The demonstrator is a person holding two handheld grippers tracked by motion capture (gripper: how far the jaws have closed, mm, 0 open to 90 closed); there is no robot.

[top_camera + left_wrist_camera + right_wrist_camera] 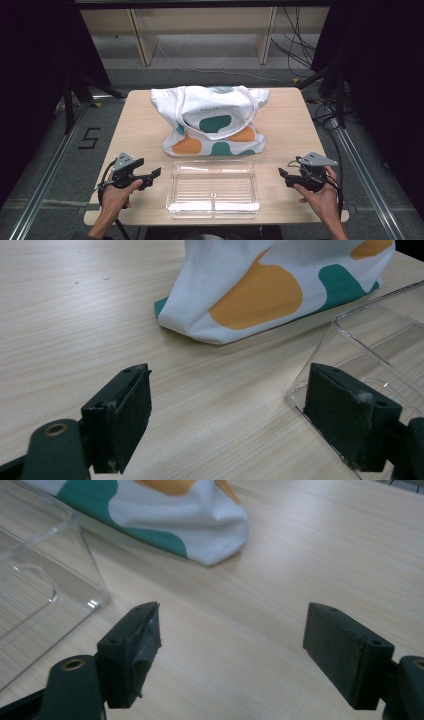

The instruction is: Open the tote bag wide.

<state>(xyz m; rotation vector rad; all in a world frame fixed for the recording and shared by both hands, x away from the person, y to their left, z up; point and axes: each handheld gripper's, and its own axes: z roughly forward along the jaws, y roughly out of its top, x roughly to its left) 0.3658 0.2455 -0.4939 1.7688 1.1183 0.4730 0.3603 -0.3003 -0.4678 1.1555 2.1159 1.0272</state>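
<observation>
Tote bag (212, 122) print unreadable — "5" (89, 138) marked on floor.

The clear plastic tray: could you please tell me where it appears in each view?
High view: the clear plastic tray lies at bottom centre, in front of the tote bag.
Left gripper view: its corner shows at the right edge.
Right gripper view: its corner shows at upper left.
Shared landmark: the tote bag behind it.
</observation>
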